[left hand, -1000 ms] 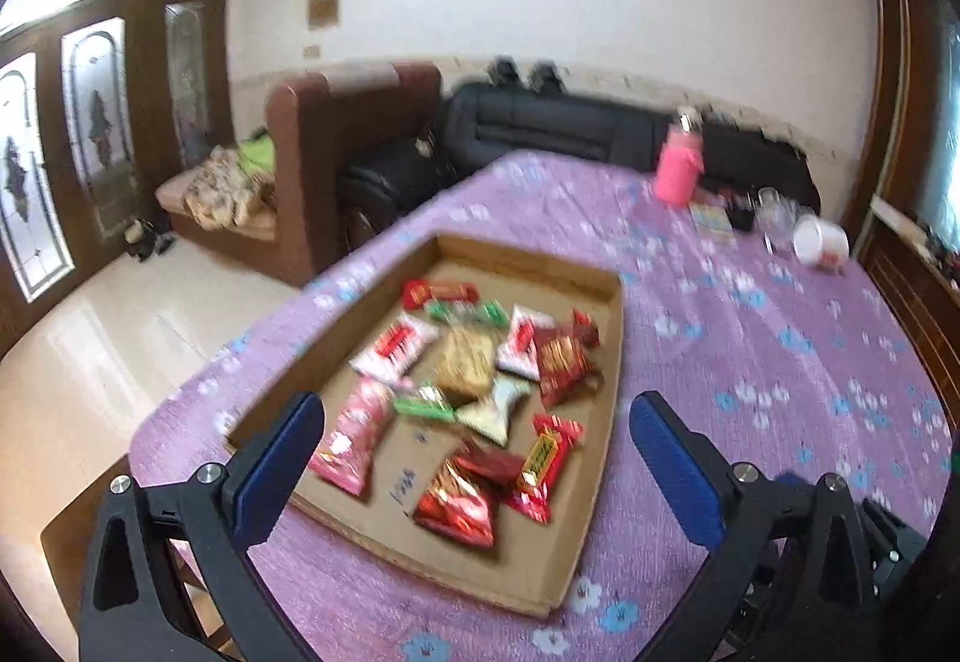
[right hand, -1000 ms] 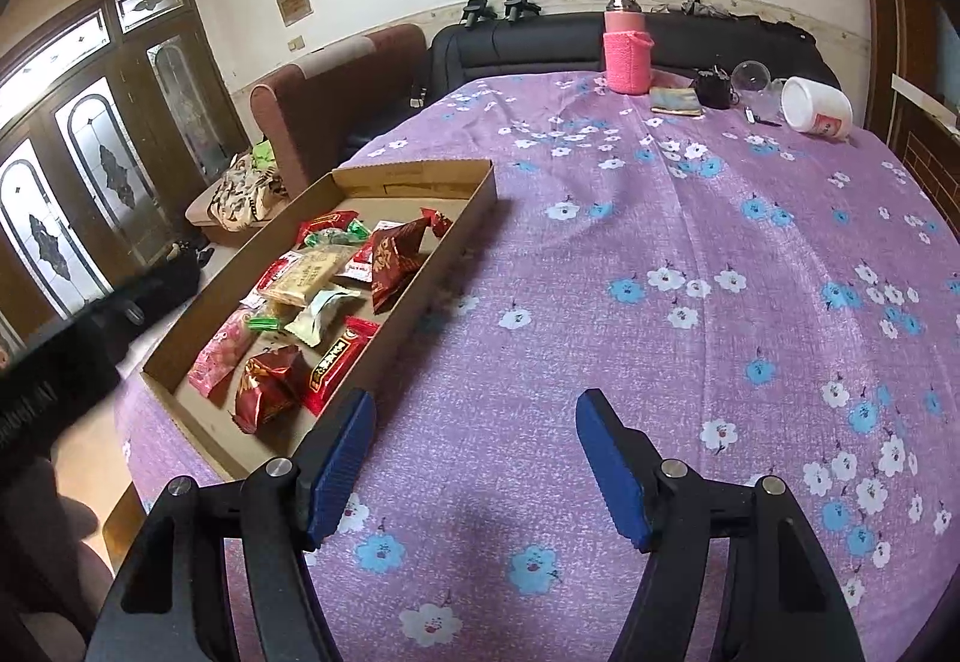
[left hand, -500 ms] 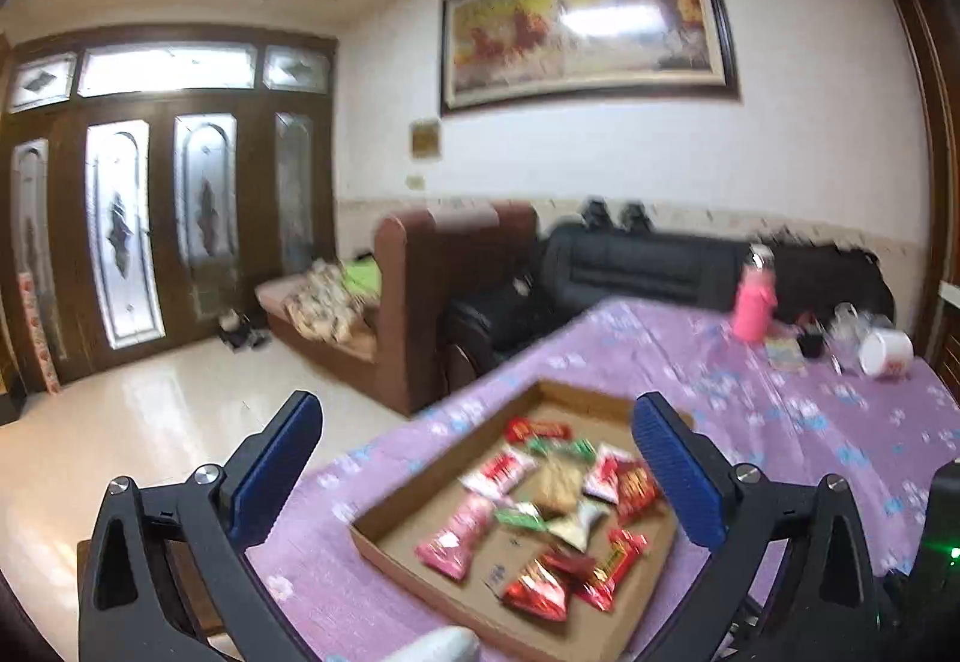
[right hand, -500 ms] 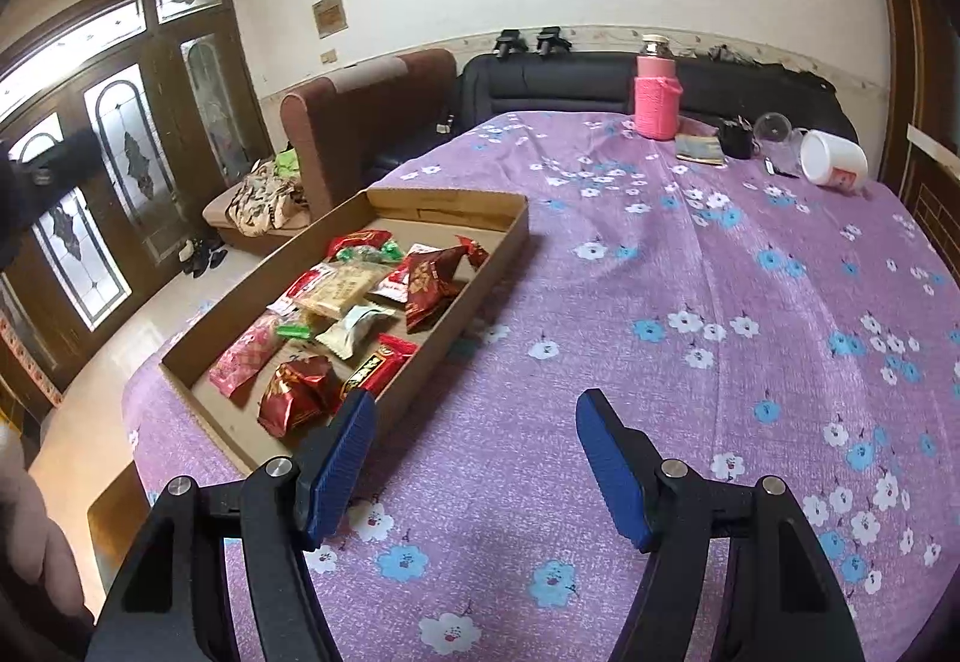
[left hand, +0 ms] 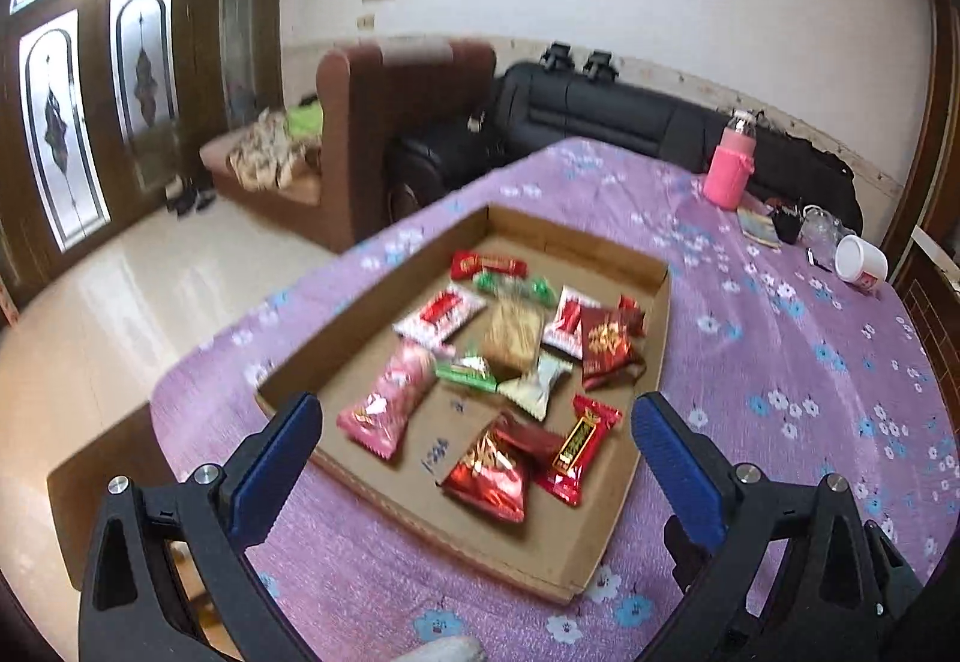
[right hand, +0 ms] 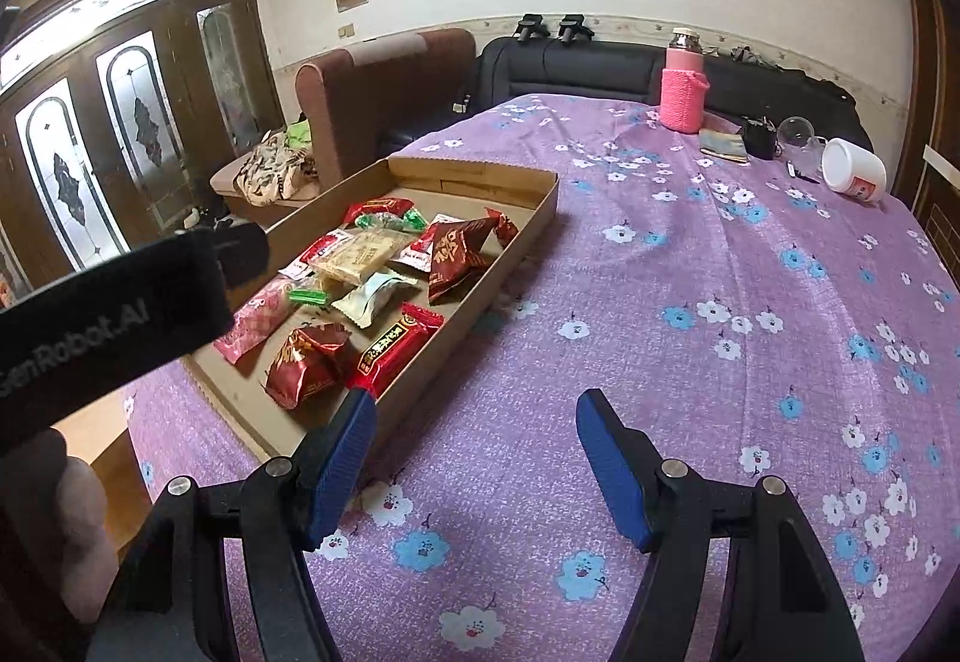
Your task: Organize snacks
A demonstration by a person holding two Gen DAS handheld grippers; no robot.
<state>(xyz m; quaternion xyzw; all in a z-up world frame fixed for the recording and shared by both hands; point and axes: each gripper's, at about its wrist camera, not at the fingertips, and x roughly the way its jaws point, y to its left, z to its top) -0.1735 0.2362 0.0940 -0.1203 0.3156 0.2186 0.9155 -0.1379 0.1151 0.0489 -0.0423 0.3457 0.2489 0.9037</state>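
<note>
**Snack tray on floral tablecloth, both grippers poised above, nothing held**

Item: shallow cardboard tray (left hand: pixel 651 362), long and narrow, lying flat near the table's left edge. Its long axis runs from the near corner of the table away toward the sofas; one short end faces the grippers.

Contents: wrapped snacks in a loose scatter on the tray floor. Nearest end: a shiny red foil packet (left hand: pixel 489 473) and a red bar with gold lettering (left hand: pixel 579 449), touching each other. Left side: a pink packet (left hand: pixel 387 401), lying lengthwise along the tray. Middle: a tan cracker pack (left hand: pixel 513 332), with a small green-wrapped sweet (left hand: pixel 468 369) and a pale cream packet (left hand: pixel 537 383) just beside it. Right of middle: a dark red pouch (right hand: pixel 453 254), tilted up. Far end: a red bar (left hand: pixel 487 264) lying crosswise.

Left gripper (left hand: pixel 474 428): hovers over the tray's near end, angled downward, blue pads spread wide, nothing between them.

Right gripper (right hand: pixel 477 443): over bare purple tablecloth (right hand: pixel 690 362) just right of the tray, angled downward, fingers apart and empty.

Surroundings: pink bottle (right hand: pixel 684 89) and white cup (right hand: pixel 852 176) on its side at the table's far end, well apart from the tray.
</note>
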